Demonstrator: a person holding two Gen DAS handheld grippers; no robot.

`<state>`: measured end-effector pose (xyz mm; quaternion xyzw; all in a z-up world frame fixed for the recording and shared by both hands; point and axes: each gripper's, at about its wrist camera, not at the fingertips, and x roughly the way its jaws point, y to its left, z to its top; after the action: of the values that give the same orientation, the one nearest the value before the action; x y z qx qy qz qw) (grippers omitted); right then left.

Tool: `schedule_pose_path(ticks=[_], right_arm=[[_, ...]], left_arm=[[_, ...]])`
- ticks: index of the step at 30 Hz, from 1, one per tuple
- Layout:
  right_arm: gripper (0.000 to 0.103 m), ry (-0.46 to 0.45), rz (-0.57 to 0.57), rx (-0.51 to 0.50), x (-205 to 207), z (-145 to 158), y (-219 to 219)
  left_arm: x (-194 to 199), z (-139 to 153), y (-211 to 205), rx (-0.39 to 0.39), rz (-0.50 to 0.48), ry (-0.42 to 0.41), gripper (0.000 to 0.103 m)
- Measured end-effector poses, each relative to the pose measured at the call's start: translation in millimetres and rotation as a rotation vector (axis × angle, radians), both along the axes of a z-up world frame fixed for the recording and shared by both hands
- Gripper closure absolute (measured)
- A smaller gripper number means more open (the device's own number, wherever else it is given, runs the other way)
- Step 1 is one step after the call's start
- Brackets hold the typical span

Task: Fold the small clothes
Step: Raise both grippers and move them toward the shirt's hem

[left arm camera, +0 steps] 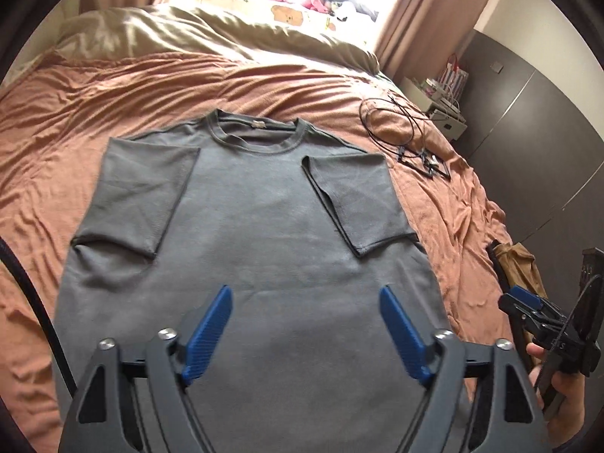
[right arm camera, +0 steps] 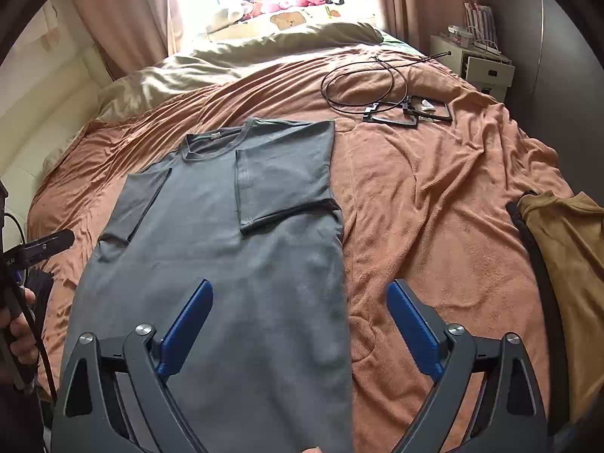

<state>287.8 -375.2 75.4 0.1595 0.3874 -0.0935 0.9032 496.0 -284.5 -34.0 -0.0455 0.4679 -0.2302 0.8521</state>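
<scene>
A: What sits nearest the cameras?

B: The left gripper (left arm camera: 304, 302), its blue fingers (left arm camera: 209, 334) spread wide with nothing between them, hangs over the lower body of the grey T-shirt (left arm camera: 256, 226). The right gripper (right arm camera: 300, 298) is likewise released and empty, over the shirt's right edge where it meets the blanket.

A: And how is the shirt lying?

B: Flat on the salmon blanket (left arm camera: 68, 120), neck away from the grippers. Both short sleeves are folded in onto the chest. A small pale tag (left arm camera: 259, 124) shows inside the collar; its print is too small to read.

A: Any writing at all?

B: In the right wrist view, white letters on the other gripper's black body at the left edge, cut off and blurred; I cannot make them out. A hand (right arm camera: 19, 324) grips that handle there.

A: Further out?

B: A mustard-brown garment (right arm camera: 566, 249) lies at the blanket's right edge. Beyond the shirt, a coiled black cable (right arm camera: 362, 79) and flat black frames (right arm camera: 411, 113). Then an olive duvet (left arm camera: 196, 34), a white bedside cabinet (right arm camera: 487, 64), and pink curtains (right arm camera: 113, 11) by a bright window.
</scene>
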Motion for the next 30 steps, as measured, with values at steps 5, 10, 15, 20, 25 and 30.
schedule_pose_path(ticks=[5, 10, 15, 20, 25, 30], right_arm=[[0.000, -0.063, -0.007, 0.020, -41, 15, 7], [0.000, -0.095, -0.010, -0.014, -75, 26, 17], [0.000, -0.190, -0.007, 0.003, -119, 36, 23], [0.000, -0.254, 0.017, -0.034, -166, 35, 32], [0.000, -0.293, 0.025, -0.026, -206, 37, 34], [0.000, -0.307, 0.006, -0.093, -237, 37, 44]], left_arm=[[-23, 18, 44, -0.039, 0.047, -0.053, 0.006], [-47, 32, 81, -0.073, 0.090, -0.099, 0.006], [-79, 49, 111, -0.077, 0.124, -0.162, 0.006], [-113, 67, 139, -0.059, 0.125, -0.247, 0.006], [-143, 77, 173, -0.093, 0.170, -0.276, 0.006], [-175, 80, 198, -0.073, 0.196, -0.319, 0.006]])
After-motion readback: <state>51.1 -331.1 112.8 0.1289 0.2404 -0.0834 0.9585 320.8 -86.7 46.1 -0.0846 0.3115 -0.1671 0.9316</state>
